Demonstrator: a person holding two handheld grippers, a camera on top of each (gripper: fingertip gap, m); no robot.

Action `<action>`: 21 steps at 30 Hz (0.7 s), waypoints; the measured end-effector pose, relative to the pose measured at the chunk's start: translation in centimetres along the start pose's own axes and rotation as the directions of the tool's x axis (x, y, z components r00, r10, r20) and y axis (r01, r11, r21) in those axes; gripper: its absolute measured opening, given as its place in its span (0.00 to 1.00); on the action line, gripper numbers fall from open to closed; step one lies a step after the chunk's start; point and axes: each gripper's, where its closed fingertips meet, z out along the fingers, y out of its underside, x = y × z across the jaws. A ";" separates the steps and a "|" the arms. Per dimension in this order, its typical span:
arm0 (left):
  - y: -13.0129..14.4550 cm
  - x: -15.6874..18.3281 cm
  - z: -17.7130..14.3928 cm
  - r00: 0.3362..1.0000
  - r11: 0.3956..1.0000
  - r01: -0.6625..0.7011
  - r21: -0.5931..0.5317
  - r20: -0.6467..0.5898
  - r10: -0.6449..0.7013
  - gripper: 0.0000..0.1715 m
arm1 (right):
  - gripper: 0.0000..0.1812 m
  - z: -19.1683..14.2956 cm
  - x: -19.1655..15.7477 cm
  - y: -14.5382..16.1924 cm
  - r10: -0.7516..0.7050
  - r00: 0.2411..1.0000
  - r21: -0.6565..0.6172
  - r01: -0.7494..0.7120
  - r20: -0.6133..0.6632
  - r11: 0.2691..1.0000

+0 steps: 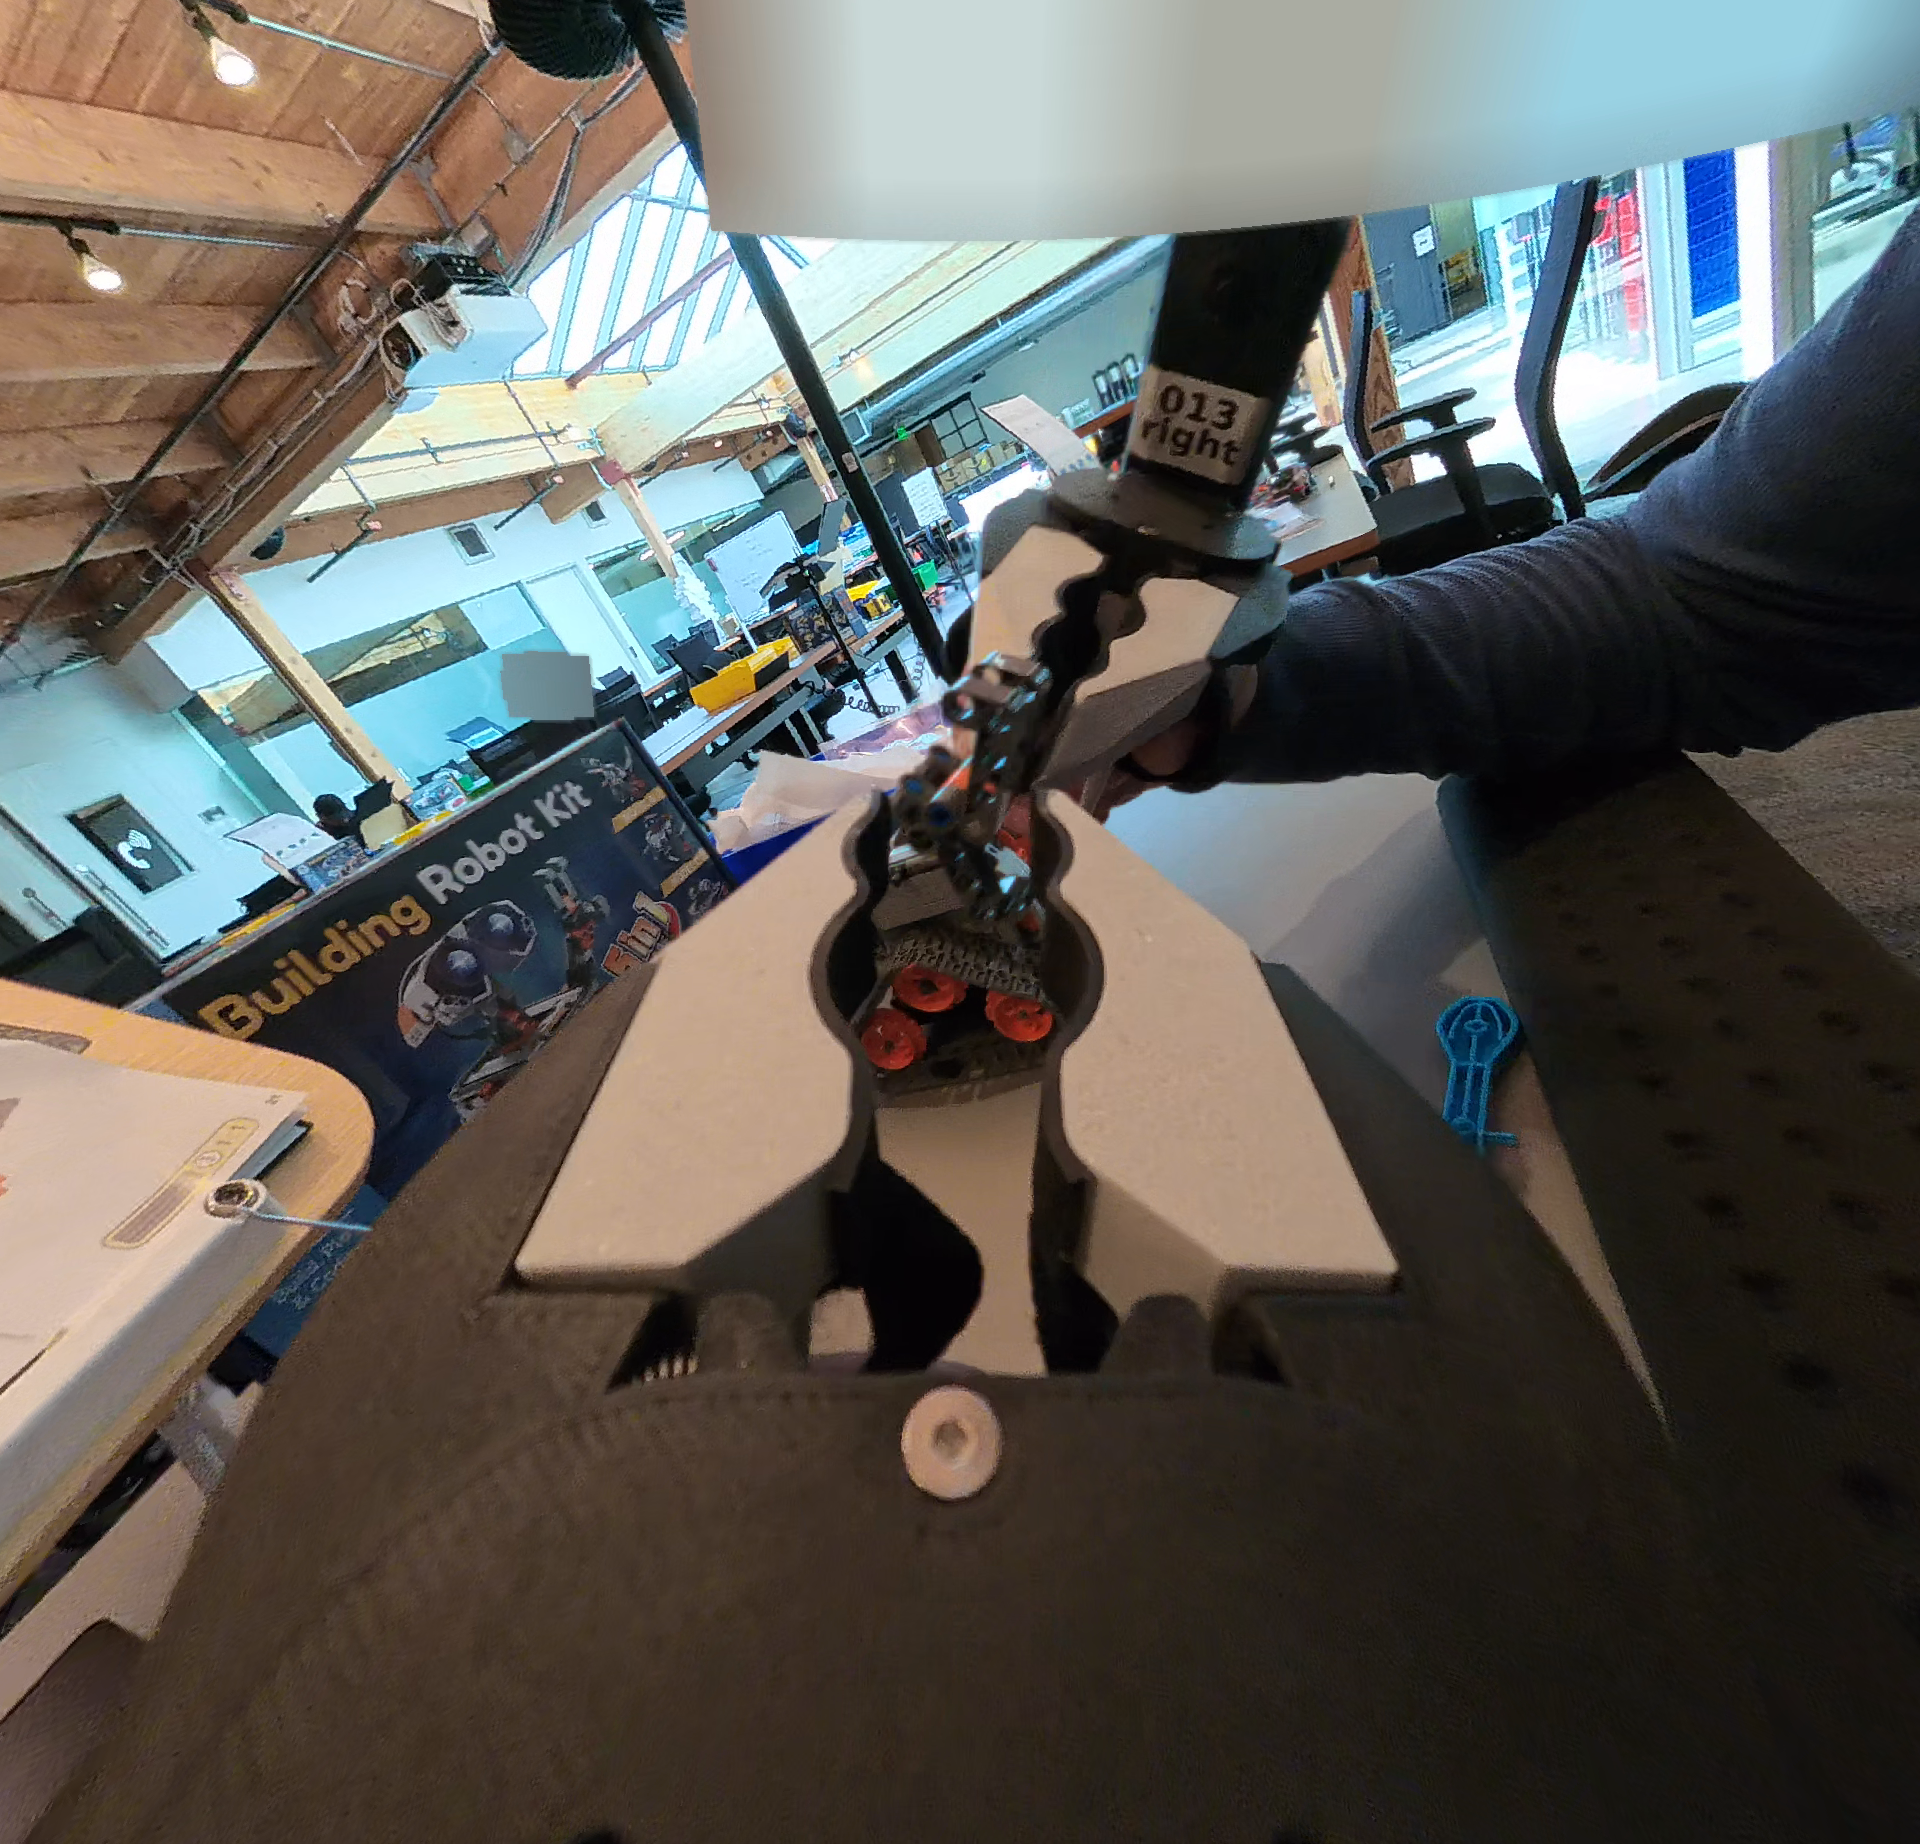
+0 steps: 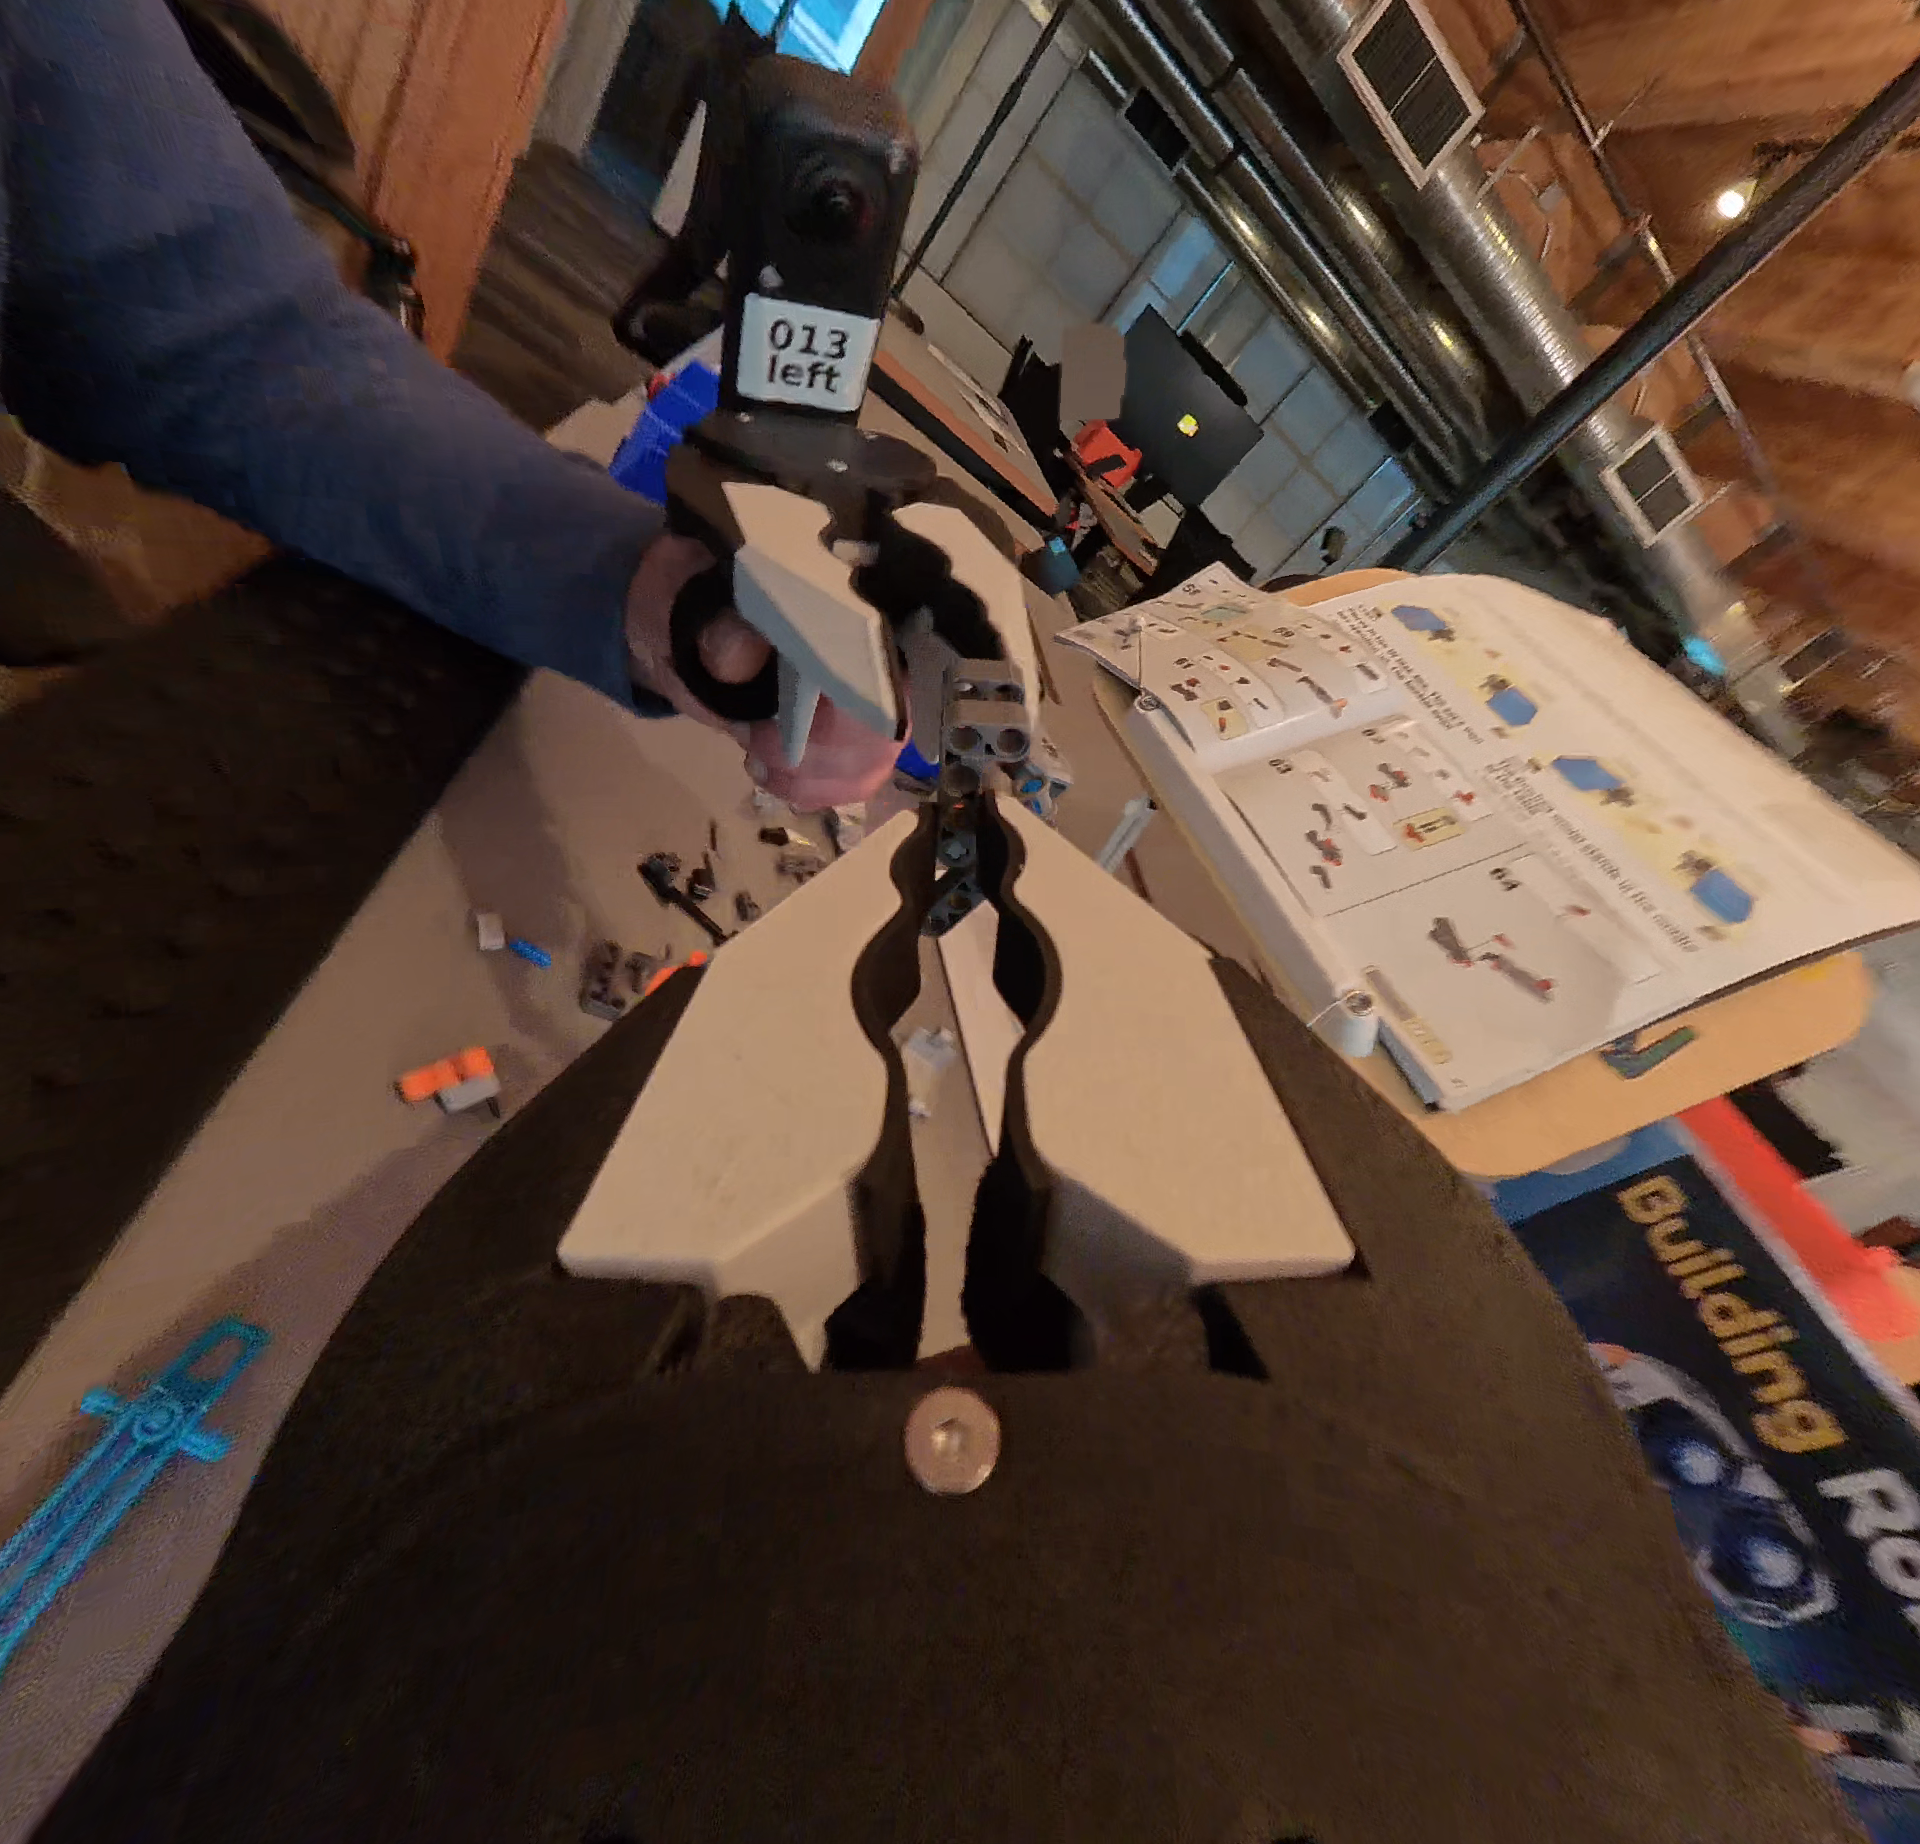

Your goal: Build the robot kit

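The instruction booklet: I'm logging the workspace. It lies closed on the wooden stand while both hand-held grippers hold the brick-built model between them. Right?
Not quite. The instruction booklet lies open on the wooden stand, pages showing, as the right wrist view shows. The rest holds: the left hand-held gripper and right hand-held gripper both hold the brick-built model.

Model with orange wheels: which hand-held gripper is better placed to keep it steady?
Left, probably. The left hand-held gripper closes around the wheeled base of the model, while the right hand-held gripper pinches only a thin grey beam at its top.
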 end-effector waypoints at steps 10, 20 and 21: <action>0.8 1.1 0.4 0.996 0.996 -0.066 -0.053 -0.059 0.063 0.19 | 0.03 0.1 -1.6 -0.4 -0.453 0.890 -0.173 0.440 -0.044 0.881; 1.5 1.4 0.9 0.989 0.985 -0.144 -0.095 -0.040 0.141 0.18 | 0.03 0.2 -1.7 -0.5 -0.479 0.877 -0.177 0.464 -0.050 0.868; 1.5 1.4 0.9 0.990 0.986 -0.141 -0.094 -0.040 0.137 0.18 | 0.03 0.2 -1.7 -0.6 -0.472 0.880 -0.171 0.458 -0.051 0.872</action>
